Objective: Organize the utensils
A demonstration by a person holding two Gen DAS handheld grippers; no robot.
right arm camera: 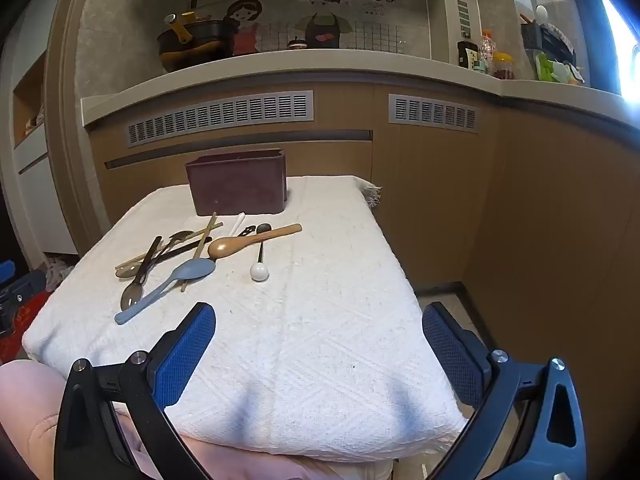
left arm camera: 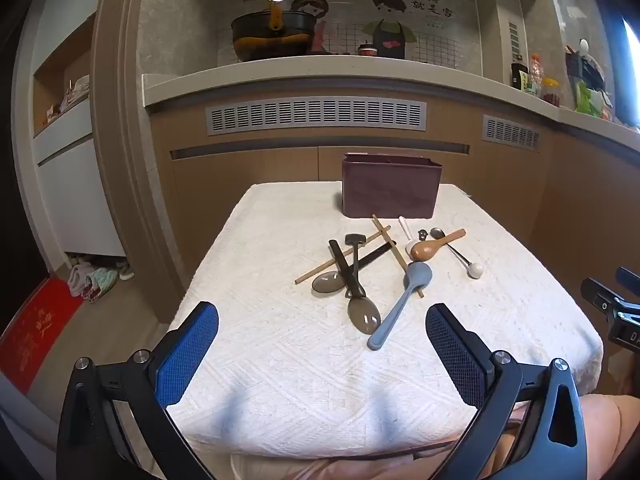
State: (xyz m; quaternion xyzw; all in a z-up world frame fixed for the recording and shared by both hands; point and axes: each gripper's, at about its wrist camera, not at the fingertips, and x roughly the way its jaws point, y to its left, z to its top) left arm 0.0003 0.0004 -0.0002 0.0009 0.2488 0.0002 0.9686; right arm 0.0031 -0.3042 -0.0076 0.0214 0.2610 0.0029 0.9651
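Your left gripper (left arm camera: 322, 320) and right gripper (right arm camera: 319, 320) both stood spread wide with nothing between their blue pads, hovering over the near part of the white cloth (left arm camera: 280, 380); the utensil pile (left arm camera: 372, 268) lay ahead, beyond the fingertips, right of centre for your left gripper and left of centre for your right; the blue-grey spoon (left arm camera: 400, 300) reached nearest you, the wooden spoon (right arm camera: 248, 240) farther back; the dark red box (left arm camera: 392, 188) stood behind the pile; its inside was hidden from you; the overlapping dark handles were hard to separate.
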